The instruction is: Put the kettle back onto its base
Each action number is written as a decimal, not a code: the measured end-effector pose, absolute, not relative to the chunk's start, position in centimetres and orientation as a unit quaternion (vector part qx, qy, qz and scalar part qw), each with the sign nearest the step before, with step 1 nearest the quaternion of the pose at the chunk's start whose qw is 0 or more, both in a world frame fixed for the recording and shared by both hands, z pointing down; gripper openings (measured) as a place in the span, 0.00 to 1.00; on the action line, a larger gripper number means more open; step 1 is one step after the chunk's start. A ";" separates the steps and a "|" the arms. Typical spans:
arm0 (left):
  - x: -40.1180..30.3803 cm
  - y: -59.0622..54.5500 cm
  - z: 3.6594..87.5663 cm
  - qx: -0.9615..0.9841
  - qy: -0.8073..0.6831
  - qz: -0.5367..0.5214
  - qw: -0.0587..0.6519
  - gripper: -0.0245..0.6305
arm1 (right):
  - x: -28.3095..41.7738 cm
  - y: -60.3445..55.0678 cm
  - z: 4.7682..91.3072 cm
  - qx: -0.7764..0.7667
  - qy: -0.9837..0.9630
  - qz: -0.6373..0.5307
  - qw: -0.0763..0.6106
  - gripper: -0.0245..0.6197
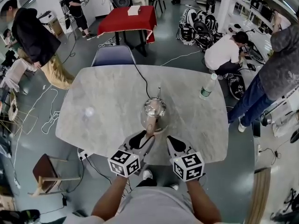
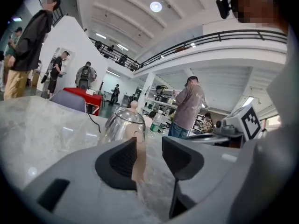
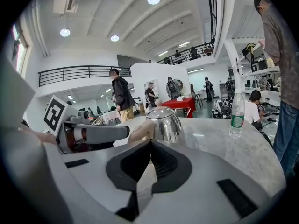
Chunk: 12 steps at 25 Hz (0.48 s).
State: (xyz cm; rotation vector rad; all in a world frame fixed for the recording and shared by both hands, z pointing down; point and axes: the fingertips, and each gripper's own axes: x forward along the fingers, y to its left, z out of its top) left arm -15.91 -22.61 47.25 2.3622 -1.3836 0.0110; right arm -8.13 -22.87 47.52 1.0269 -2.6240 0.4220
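Left gripper (image 1: 144, 138) at the kettle (image 1: 153, 110), jaws wide!
Its handle (image 2: 138, 158) sits between them, unpinched; right gripper (image 1: 173, 143), at the kettle's 5 o'clock, is closed and empty.

the head view looks steeply down from above onto the table (image 1: 107, 92), with the left claw (image 1: 141, 138) and right claw (image 1: 173, 141) at lower centre. each gripper view sits low and close over the table, looking along its own claw at the kettle (image 2: 124, 122), which all three views share.
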 end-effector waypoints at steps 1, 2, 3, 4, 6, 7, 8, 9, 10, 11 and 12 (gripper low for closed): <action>-15.9 -22.6 47.0 0.842 -0.502 0.003 0.197 0.29 | -8.0 -22.8 47.5 0.353 -0.913 0.146 0.145 0.04; -15.9 -22.5 46.9 0.839 -0.507 0.003 0.197 0.27 | -7.9 -22.7 47.5 0.350 -0.914 0.146 0.144 0.04; -15.7 -22.4 46.9 0.838 -0.508 0.004 0.198 0.25 | -7.8 -22.6 47.5 0.347 -0.915 0.146 0.144 0.04; -15.4 -22.3 46.9 0.838 -0.508 0.006 0.198 0.24 | -7.8 -22.4 47.6 0.343 -0.917 0.146 0.144 0.04; -14.8 -22.0 46.9 0.838 -0.509 0.012 0.196 0.22 | -7.9 -22.2 47.8 0.335 -0.920 0.144 0.143 0.04; -14.4 -21.9 46.9 0.837 -0.511 0.013 0.195 0.22 | -7.9 -22.1 47.8 0.330 -0.922 0.142 0.142 0.04; -14.1 -21.8 46.8 0.836 -0.513 0.013 0.195 0.20 | -7.9 -22.0 47.7 0.327 -0.924 0.140 0.141 0.04; -13.7 -21.7 46.8 0.835 -0.514 0.014 0.196 0.18 | -7.9 -22.0 47.7 0.323 -0.926 0.138 0.139 0.04; -13.3 -21.6 46.9 0.834 -0.515 0.017 0.197 0.16 | -7.8 -21.9 47.6 0.320 -0.927 0.137 0.138 0.04; -12.9 -21.5 47.0 0.834 -0.514 0.021 0.199 0.13 | -7.8 -21.9 47.6 0.317 -0.929 0.135 0.136 0.04; -12.6 -21.4 47.2 0.834 -0.513 0.026 0.200 0.09 | -7.7 -21.8 47.5 0.315 -0.930 0.133 0.135 0.04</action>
